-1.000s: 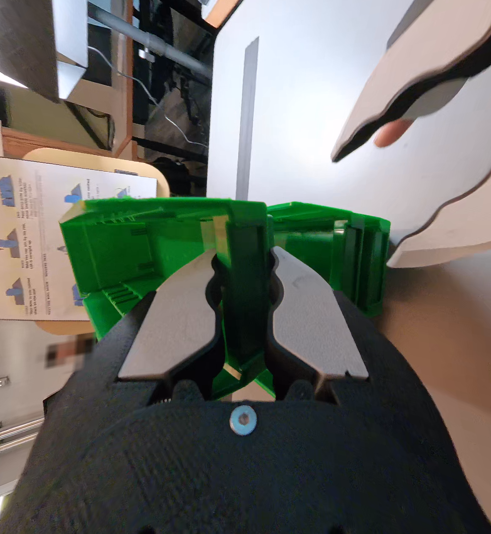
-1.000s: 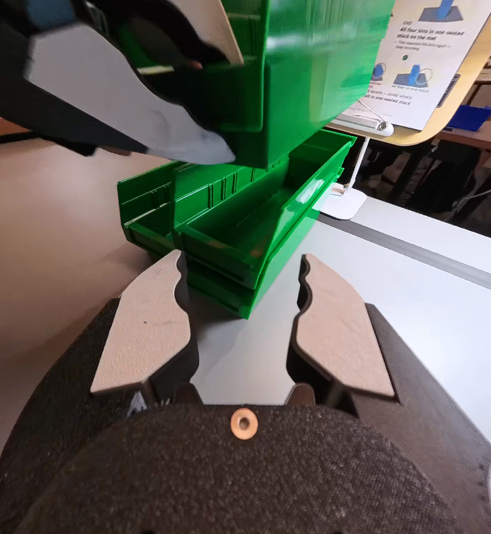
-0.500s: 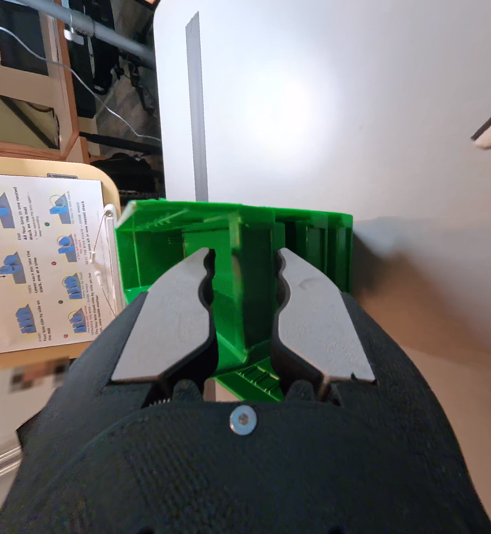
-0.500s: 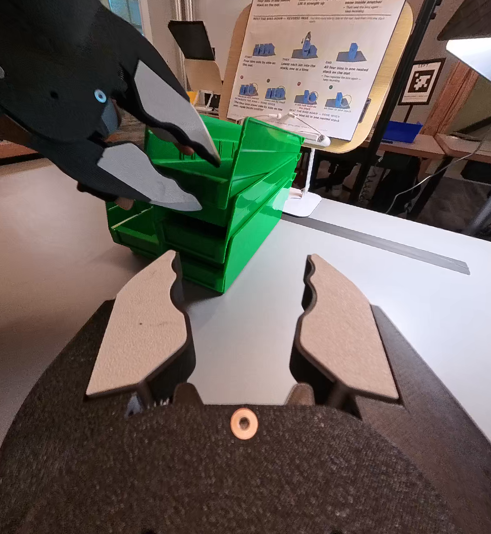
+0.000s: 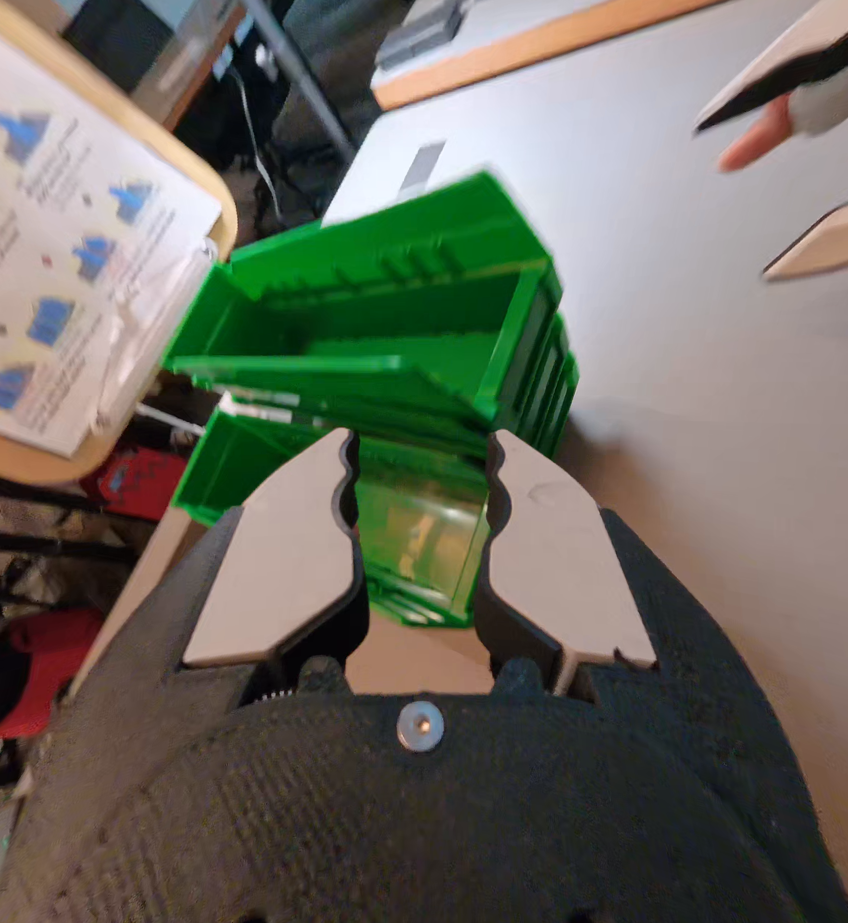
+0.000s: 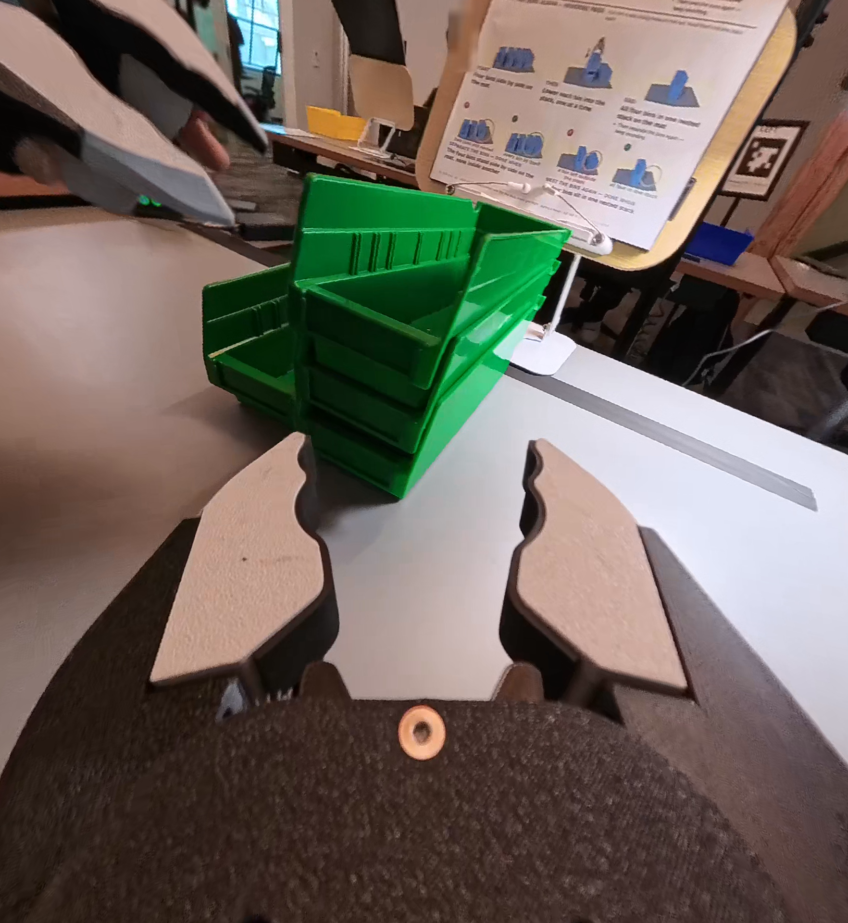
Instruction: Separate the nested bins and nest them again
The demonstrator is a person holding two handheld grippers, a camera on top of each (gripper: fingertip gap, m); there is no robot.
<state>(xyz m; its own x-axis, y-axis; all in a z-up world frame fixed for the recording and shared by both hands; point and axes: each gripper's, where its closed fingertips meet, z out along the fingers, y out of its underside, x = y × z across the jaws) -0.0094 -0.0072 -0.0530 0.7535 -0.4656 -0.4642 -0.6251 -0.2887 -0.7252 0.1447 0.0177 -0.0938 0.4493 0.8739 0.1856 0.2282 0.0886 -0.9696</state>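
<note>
Green plastic bins (image 6: 402,349) sit nested in a stack on the table (image 6: 612,499), just ahead of the right gripper (image 6: 417,479), with one more bin (image 6: 247,344) beside the stack on its far-left side. The top bin (image 6: 412,279) is tilted, its back end raised and not fully seated. The right gripper is spread and empty, low over the table. The left gripper (image 5: 419,459) is also spread with nothing between its fingers, above the stack and close to its near end. The risk, as I judge it, is the tilted bin jamming askew or sliding off if nudged from the side, and a push could shove the light stack across the smooth table. The left view is blurred, so the bin edges smear together; how many bins are nested is hard to count, and the stack's far end is hidden behind an instruction board (image 6: 612,100).
</note>
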